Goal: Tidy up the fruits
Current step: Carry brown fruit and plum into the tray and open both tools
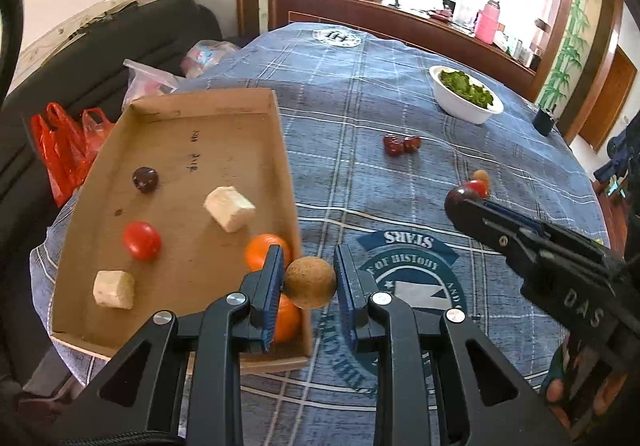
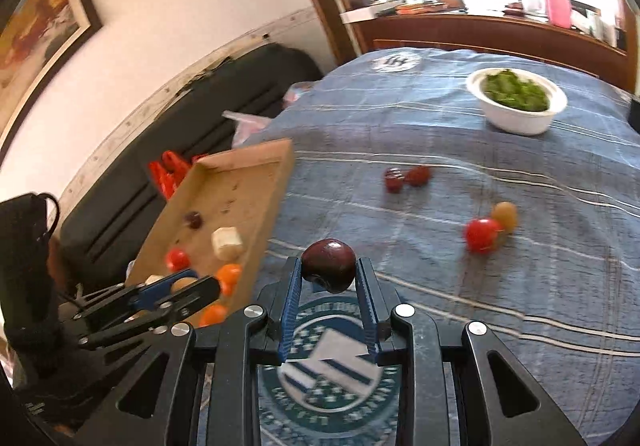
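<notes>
My left gripper (image 1: 309,270) is shut on a round brown fruit (image 1: 310,283), held over the near right edge of the cardboard tray (image 1: 192,117). The tray holds a dark cherry (image 1: 145,179), a red tomato (image 1: 141,240), two oranges (image 1: 262,250) and two pale chunks (image 1: 229,208). My right gripper (image 2: 328,270) is shut on a dark red plum (image 2: 329,264) above the blue cloth. Two red dates (image 2: 406,177), a red tomato (image 2: 482,234) and a tan fruit (image 2: 505,215) lie on the cloth.
A white bowl of greens (image 1: 466,93) stands at the far right of the table. Red plastic bags (image 1: 64,149) and a dark sofa (image 1: 80,53) lie left of the table. A cluttered wooden ledge (image 1: 400,9) runs behind it.
</notes>
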`<state>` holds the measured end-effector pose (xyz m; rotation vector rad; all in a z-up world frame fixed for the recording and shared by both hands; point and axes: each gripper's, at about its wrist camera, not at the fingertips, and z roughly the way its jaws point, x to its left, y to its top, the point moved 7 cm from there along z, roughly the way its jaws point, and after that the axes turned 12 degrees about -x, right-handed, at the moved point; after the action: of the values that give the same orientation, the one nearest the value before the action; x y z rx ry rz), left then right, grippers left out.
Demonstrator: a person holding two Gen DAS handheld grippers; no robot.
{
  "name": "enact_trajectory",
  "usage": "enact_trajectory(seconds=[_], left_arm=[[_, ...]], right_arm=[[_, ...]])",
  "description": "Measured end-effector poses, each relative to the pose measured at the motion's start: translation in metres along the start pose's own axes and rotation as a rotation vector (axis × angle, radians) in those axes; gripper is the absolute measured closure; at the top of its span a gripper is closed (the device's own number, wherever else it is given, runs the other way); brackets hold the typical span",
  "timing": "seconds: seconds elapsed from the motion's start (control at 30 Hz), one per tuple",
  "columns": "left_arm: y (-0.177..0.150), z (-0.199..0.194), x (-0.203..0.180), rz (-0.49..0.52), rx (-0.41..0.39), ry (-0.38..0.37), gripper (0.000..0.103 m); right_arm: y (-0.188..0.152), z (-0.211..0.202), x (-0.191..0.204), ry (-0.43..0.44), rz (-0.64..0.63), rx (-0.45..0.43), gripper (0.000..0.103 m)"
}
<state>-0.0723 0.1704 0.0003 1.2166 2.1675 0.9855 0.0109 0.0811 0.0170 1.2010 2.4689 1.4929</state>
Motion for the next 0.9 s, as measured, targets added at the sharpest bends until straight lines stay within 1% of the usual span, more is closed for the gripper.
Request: enact_trajectory(seconds=[0.2, 0.37, 0.67, 0.9], left_arm=[[-0.003, -0.001, 0.017, -0.019, 0.001, 0.026, 0.080], [-0.008, -0.002, 0.030, -0.038, 0.007, 0.039, 0.080], [-0.014, -0.004, 0.058, -0.081, 0.012, 0.058, 0.080], [-0.023, -0.002, 0.086, -0.133, 0.035, 0.090, 0.080]], right_arm=[[-0.005, 0.006, 0.027, 0.047, -0.026, 0.023, 0.075], [-0.009, 0.008, 0.043, 0.069, -0.049, 0.034, 0.075], [-0.012, 0.015, 0.060, 0.098, -0.075, 0.053, 0.075], [-0.013, 0.031, 0.068, 0.114, -0.076, 0.071, 0.075]])
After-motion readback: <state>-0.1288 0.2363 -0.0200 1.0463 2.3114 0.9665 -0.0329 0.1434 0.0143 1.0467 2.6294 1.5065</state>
